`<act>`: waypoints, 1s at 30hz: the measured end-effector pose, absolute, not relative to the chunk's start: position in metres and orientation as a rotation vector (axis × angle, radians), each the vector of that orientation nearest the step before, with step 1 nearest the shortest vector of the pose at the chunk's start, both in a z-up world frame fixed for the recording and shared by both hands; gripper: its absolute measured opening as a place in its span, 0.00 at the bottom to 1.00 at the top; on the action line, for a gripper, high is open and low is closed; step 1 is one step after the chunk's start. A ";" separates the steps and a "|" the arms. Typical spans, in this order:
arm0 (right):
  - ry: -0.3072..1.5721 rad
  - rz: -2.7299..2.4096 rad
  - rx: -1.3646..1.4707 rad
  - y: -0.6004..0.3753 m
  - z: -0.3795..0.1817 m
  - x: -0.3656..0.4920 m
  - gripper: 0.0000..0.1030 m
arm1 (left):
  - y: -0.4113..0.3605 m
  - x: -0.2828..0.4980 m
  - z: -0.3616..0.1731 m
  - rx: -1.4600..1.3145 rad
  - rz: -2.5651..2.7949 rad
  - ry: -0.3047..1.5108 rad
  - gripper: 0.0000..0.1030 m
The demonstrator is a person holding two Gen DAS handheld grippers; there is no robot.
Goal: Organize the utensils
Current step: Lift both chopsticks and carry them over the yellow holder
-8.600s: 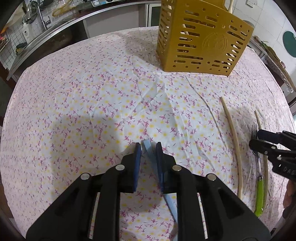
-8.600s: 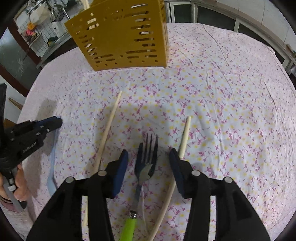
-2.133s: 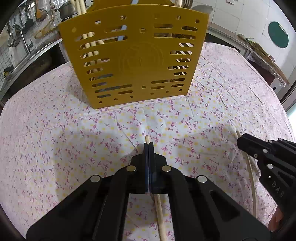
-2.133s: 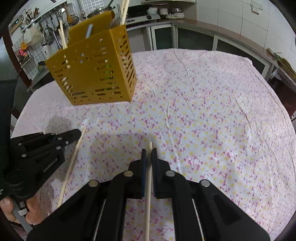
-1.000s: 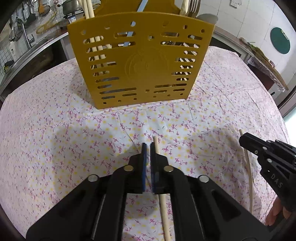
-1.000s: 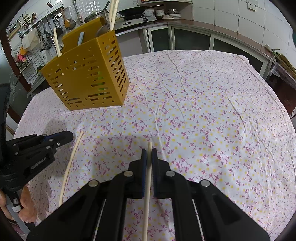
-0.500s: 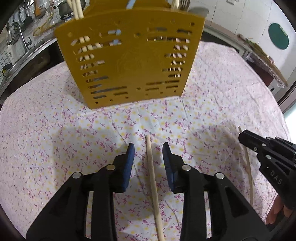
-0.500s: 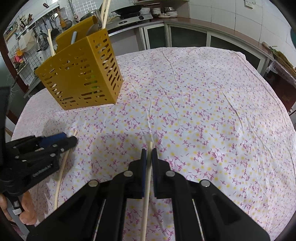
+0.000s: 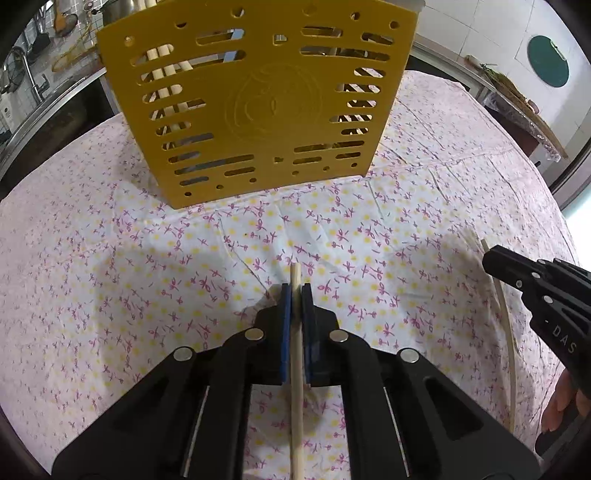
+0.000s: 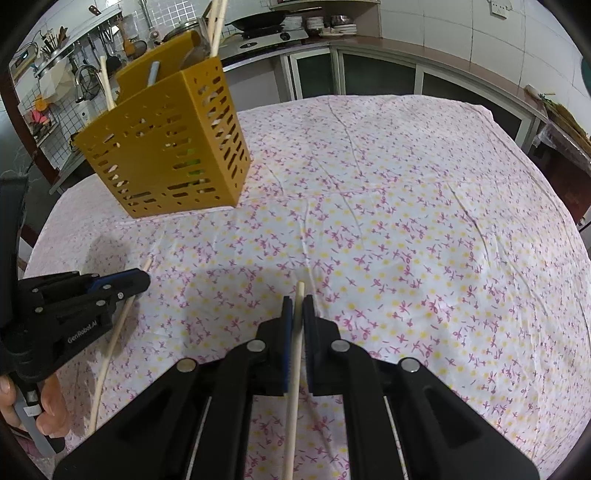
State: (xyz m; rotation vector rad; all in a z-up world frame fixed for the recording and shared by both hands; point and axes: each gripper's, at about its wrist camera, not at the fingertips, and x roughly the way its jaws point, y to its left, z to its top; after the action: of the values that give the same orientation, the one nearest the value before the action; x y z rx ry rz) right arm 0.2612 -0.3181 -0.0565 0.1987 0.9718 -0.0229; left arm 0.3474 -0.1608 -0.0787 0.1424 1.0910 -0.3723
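Note:
A yellow slotted utensil holder [image 9: 255, 99] stands on the flowered tablecloth, with chopsticks and a blue handle showing inside it. My left gripper [image 9: 294, 291] is just in front of it. Its jaws are closing, and the blue pads press on a pale wooden chopstick [image 9: 297, 413] that pokes out a little past them. My right gripper [image 10: 296, 301] is shut on a second chopstick [image 10: 291, 424] further from the holder [image 10: 166, 147]. Each wrist view shows the other gripper at its edge: the right gripper [image 9: 489, 256] and the left gripper [image 10: 142, 277], each with its chopstick trailing behind.
The tablecloth [image 10: 406, 221] covers a round table. Beyond it are a kitchen counter with a stove [image 10: 273, 33] and a sink with a tap [image 9: 22, 85] on the left. A person's fingers [image 10: 48, 406] hold the left gripper's handle.
My left gripper opened around the chopstick on the cloth and shut on it again, and the holder now fills more of its view. The right gripper has kept its hold and stayed put.

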 end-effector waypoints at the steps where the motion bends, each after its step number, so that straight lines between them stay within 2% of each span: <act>1: 0.968 -0.021 0.199 -0.317 -0.055 0.261 0.06 | -0.159 0.347 -0.077 0.136 -0.376 1.090 0.04; 9: 0.863 0.010 0.180 -0.305 -0.020 0.254 0.06 | -0.131 0.329 -0.036 0.079 -0.369 0.962 0.04; 14: 0.756 0.033 0.161 -0.292 0.014 0.246 0.06 | -0.113 0.308 0.006 0.059 -0.360 0.786 0.04; 30: 0.406 0.048 0.124 -0.279 0.152 0.269 0.06 | -0.083 0.323 0.117 -0.080 -0.351 0.431 0.04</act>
State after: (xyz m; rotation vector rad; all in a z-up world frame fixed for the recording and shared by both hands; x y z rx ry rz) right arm 0.2694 -0.2792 0.1517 0.1239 0.4065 0.0485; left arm 0.3226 -0.0833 0.1171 -0.0798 0.4306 -0.3506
